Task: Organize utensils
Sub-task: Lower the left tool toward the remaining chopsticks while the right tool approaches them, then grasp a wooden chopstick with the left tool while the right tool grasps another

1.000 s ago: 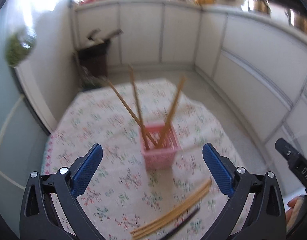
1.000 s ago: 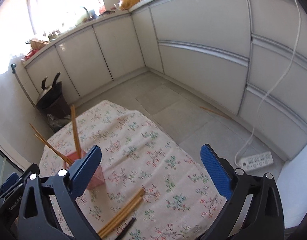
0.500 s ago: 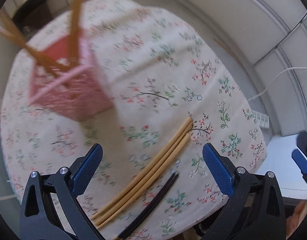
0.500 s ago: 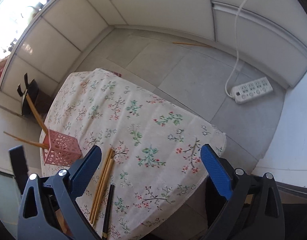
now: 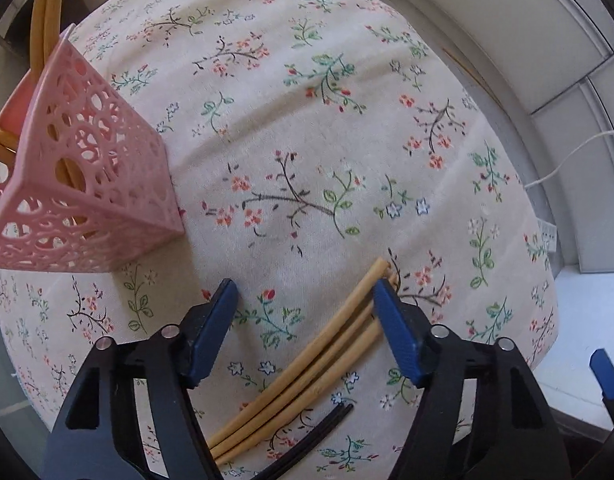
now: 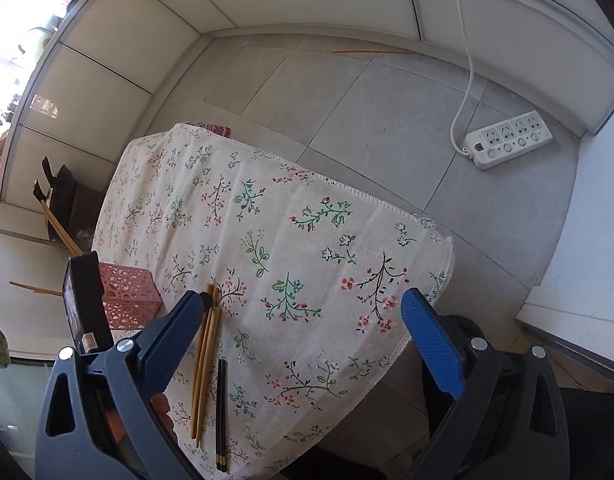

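Hovering with jaws apart, the left gripper [image 5: 305,312] has loose light bamboo chopsticks [image 5: 307,368] just below it, while others already stand in the pink perforated plastic holder [image 5: 87,184] at its left.

The left gripper [image 5: 305,320] points down and forward, its black arms rising from 6 o'clock in its own view and its two blue pads [image 5: 211,332] spread partway, nothing between them touching either pad. Its right pad tip lies toward 4 o'clock of centre. The right gripper [image 6: 303,340] is tilted down too, jaws spread wider, blue pads [image 6: 431,344] parted and bare. In the right wrist view, the left gripper's black body shows at 9 o'clock; in the left wrist view, a blue tip of the right gripper shows at 4 o'clock.
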Tool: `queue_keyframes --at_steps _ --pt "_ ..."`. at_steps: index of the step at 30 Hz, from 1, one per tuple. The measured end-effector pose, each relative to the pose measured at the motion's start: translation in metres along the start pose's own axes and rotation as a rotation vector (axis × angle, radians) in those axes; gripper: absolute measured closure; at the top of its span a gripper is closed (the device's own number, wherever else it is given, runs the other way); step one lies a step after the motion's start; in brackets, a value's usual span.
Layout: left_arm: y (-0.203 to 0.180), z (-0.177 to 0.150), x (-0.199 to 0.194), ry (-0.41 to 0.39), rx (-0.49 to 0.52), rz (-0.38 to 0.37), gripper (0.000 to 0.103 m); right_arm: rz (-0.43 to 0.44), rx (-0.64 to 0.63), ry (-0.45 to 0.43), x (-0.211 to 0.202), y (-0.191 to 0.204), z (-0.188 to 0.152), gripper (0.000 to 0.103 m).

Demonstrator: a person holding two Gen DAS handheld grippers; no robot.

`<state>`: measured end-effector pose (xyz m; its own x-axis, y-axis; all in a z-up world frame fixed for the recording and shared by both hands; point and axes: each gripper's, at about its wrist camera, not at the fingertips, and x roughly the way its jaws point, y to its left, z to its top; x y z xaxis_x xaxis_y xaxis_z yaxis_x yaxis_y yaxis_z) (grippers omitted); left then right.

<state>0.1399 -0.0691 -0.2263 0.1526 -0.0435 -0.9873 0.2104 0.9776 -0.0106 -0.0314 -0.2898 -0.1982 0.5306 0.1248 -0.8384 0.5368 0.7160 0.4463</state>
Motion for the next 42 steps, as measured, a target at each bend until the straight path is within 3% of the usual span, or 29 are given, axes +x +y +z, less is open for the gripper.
queue_keyframes --at_steps 5,7,12,14,20,26,32,34,39,42 --pt "0.001 0.001 0.0 -0.015 0.018 0.022 0.052 0.002 0.009 0.014 0.004 -0.001 0.0 0.007" --pt "-0.004 0.0 0.0 -0.025 0.06 0.062 0.056 0.002 0.005 0.017 0.005 0.0 -0.001 0.007" --pt "-0.02 -0.007 -0.002 -0.037 0.131 0.044 0.076 0.0 0.007 0.031 0.01 0.001 -0.002 0.007" --pt "-0.021 -0.009 -0.004 -0.049 0.151 0.04 0.089 0.013 0.021 0.049 0.013 0.001 -0.003 0.007" --pt "-0.031 -0.033 -0.017 -0.17 0.239 0.082 0.095 0.02 0.001 0.078 0.026 0.018 -0.01 0.007" --pt "-0.014 -0.071 -0.076 -0.302 0.262 0.108 0.096 0.079 -0.015 0.169 0.056 0.052 -0.023 0.007" --pt "0.036 -0.105 -0.138 -0.443 0.177 0.086 0.096 0.038 -0.108 0.245 0.094 0.098 -0.038 0.038" --pt "0.049 -0.115 -0.15 -0.477 0.146 0.078 0.096 0.002 -0.135 0.255 0.105 0.108 -0.042 0.054" --pt "0.066 -0.121 -0.167 -0.535 0.102 0.063 0.096 -0.037 -0.138 0.292 0.125 0.119 -0.049 0.072" --pt "0.072 -0.122 -0.172 -0.551 0.086 0.049 0.096 -0.056 -0.153 0.272 0.13 0.126 -0.055 0.073"
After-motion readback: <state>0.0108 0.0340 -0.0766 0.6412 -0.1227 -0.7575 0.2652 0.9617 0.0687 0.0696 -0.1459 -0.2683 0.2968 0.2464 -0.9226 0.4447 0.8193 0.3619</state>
